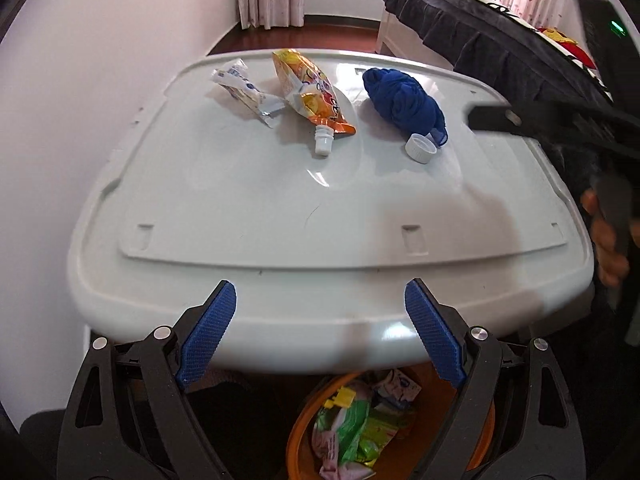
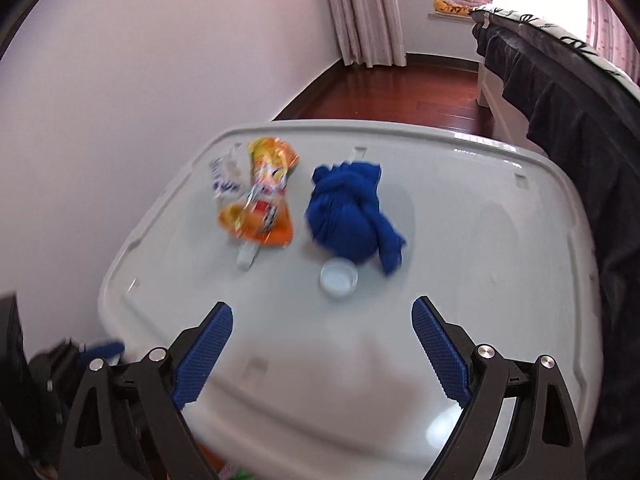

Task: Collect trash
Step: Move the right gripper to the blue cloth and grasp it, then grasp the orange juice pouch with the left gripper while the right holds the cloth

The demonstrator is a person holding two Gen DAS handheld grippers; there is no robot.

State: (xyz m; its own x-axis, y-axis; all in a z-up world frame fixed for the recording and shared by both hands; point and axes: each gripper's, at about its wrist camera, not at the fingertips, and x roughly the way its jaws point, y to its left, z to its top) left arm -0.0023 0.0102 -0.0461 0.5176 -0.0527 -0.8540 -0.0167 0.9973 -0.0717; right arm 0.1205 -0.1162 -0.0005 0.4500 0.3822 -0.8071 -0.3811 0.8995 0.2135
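The white surface (image 1: 248,200) carries four pieces yet: a blue cloth bundle (image 1: 402,100) at one o'clock, an orange pouch (image 1: 310,90) at twelve, a white wrapper (image 1: 244,90) at eleven, a small cap (image 1: 421,147). Below, the orange bin (image 1: 304,416) already holds wrappers. Left hand-held gripper (image 1: 320,340) and right hand-held gripper (image 2: 322,354) both hang spread, empty. Roughly half remains, I'd judge.

Near half of table (image 1: 280,208) bare – wrappers, blue cloth (image 1: 402,98) crowd far edge

Orange spouted pouch (image 1: 312,94), crumpled white wrapper (image 1: 246,90), blue wad (image 1: 402,102), white cap (image 1: 421,147) upturned
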